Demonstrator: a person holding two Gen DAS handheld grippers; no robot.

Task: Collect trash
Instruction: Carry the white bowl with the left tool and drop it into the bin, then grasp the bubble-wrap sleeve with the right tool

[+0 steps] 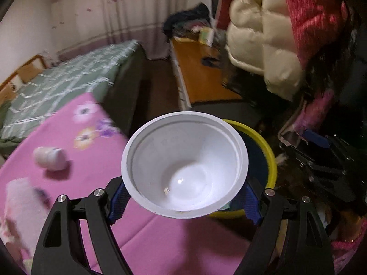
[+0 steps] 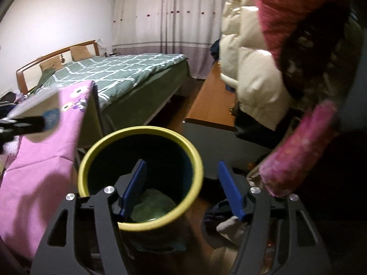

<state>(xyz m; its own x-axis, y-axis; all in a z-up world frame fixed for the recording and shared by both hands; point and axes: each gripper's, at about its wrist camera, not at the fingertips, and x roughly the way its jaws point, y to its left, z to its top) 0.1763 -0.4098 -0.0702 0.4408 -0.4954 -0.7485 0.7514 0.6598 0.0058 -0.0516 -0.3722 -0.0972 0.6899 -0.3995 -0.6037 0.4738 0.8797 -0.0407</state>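
The left gripper (image 1: pixel 184 202) holds a white plastic bowl (image 1: pixel 183 171) between its blue pads (image 1: pixel 118 202), one pad on each side. The bowl is empty and sits over the edge of the pink flowered tablecloth (image 1: pixel 68 178), close to the yellow-rimmed trash bin (image 2: pixel 140 174). The right gripper (image 2: pixel 181 188) hangs over that bin with its jaws apart and nothing between them. Something green (image 2: pixel 152 207) lies at the bottom of the bin. A small white bottle (image 1: pixel 50 158) lies on its side on the tablecloth. Farther back are a bed with a green checked cover (image 2: pixel 123 68), a cream puffy coat (image 2: pixel 252 73) and long curtains (image 2: pixel 169 23).
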